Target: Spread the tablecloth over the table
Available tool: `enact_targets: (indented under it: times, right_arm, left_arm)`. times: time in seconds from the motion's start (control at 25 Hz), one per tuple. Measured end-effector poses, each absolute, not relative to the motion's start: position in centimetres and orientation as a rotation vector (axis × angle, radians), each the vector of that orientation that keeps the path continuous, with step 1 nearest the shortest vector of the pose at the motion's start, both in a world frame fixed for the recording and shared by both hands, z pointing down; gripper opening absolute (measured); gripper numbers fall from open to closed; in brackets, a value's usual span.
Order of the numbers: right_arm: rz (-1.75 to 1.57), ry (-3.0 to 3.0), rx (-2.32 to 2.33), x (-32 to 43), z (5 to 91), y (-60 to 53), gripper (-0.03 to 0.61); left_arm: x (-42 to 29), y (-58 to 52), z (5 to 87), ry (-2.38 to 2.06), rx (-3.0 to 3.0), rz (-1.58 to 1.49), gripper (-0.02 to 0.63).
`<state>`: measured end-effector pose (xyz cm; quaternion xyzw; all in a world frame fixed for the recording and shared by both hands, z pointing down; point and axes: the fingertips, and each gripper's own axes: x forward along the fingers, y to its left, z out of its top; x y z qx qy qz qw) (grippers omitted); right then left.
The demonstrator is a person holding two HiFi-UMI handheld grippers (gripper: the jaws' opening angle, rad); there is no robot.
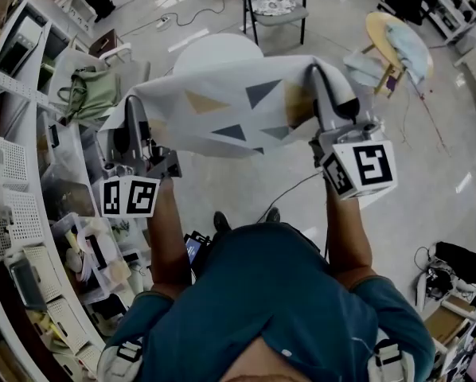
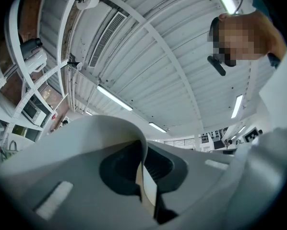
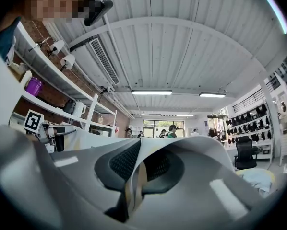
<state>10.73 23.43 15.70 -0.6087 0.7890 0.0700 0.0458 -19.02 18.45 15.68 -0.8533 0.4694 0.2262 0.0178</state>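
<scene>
We held the tablecloth [image 1: 238, 106], white with grey, tan and dark triangles, stretched in the air between our two grippers, above and on the near side of the round white desk [image 1: 216, 50] it was meant to cover. The left gripper [image 1: 133, 127] was clamped shut on one edge of the cloth, the fabric folding over the top of its jaws. The right gripper [image 1: 322, 94] was likewise closed on the opposite edge, a thin fold pinched between its pads. Both pointed somewhat upward and stood well apart, which we judge was the point of the hold: a taut top edge lets the cloth hang open as a sheet rather than bunch, and the height holds its lower hem clear of the desk until it is carried across. The part of the desk top in view showed bare, so the spreading proper had not yet begun. A chair [image 1: 274, 6] stood beyond the desk and a green bag [image 1: 91, 94] lay at the left, both close enough that a wide swing of the cloth could, in our view, brush them.
</scene>
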Motion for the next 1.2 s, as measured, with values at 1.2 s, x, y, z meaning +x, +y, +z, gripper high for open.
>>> enact_targets:
  times: [1.2]
  right_arm:
    - [0.299, 2.345, -1.908, 11.0, 12.8, 14.1, 0.020]
  left_arm:
    - [-18.4, 7.8, 13.5, 1.359, -2.682, 0.761, 0.002]
